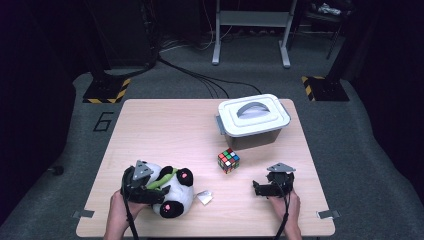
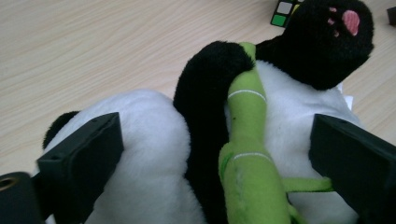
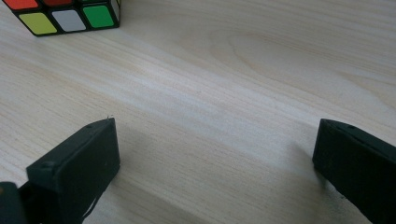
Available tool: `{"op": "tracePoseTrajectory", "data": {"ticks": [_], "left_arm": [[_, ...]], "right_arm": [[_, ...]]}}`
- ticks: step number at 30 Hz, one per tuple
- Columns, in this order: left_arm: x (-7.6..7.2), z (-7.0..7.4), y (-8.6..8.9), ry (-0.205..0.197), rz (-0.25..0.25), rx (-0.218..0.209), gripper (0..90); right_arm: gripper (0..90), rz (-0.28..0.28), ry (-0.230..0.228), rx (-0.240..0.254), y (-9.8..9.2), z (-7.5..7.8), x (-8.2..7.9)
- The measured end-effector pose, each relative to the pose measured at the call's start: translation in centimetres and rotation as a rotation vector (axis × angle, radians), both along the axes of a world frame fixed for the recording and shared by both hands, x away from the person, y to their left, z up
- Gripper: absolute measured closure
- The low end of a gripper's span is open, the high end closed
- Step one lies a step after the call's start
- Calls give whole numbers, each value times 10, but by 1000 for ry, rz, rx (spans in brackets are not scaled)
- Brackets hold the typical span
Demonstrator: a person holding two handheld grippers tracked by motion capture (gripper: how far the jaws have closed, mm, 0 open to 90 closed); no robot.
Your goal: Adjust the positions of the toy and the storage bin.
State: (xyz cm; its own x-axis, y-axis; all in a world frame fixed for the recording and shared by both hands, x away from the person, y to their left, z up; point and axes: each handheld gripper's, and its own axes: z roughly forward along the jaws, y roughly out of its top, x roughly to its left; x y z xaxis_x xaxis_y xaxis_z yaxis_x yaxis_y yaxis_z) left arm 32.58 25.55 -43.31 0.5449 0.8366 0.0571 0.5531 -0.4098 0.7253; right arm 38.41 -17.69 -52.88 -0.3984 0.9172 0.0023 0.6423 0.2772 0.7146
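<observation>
**Left claw straddles the panda, right claw waits over bare desk**

The left claw (image 1: 150,192) sits over the plush panda (image 1: 172,192) at the near left of the desk (image 1: 165,125), its jaws spread wide with the toy's white body between them. In the left gripper view the panda (image 2: 154,154) bulges up between the two black jaws; whether the pads press into the plush I cannot tell for sure, but they stand at its flanks with the fur bulging past them. A green bamboo stalk (image 2: 250,140) lies along the toy's chest under a black arm, and a black foot with a pink sole points away.

The right claw (image 1: 261,188) rests near the desk's right front edge, jaws wide with nothing but wood between them. The colour cube (image 1: 228,160) stands between the two hands, closer to the middle of the desk, well apart from both. Behind it sits a lidded box (image 1: 253,121) with a grey handle.
</observation>
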Motion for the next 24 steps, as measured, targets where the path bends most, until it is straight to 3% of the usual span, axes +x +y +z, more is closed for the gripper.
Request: {"op": "tracePoseTrajectory", "data": {"ticks": [1, 4, 7, 8, 9, 10, 17, 22, 24], "left_arm": [[-2, 1, -1, 2, -3, 24, 110], [-5, 1, -4, -15, 3, 38, 235], [-5, 2, -6, -8, -31, 46, 363], [-5, 2, -7, 6, -62, 34, 417], [-4, -1, -8, 13, -81, 9, 565], [-4, -4, -9, 10, -82, 6, 596], [-3, -5, -4, -9, -103, -63, 717], [-2, 1, -4, -66, -120, -39, 745], [1, 2, -2, -55, -134, -58, 747]], "right_arm": [[0, 1, 0, 1, 0, 0, 0], [0, -1, -1, 1, 0, 0, 0], [0, -1, -1, 1, 0, 0, 0], [0, -1, -1, 1, 0, 0, 0], [0, -1, -1, 1, 0, 0, 0], [0, -1, -1, 1, 0, 0, 0], [0, -2, -2, 0, 0, 0, 0], [0, -3, -4, 1, 0, 0, 0], [0, -3, -3, 1, 0, 0, 0]]}}
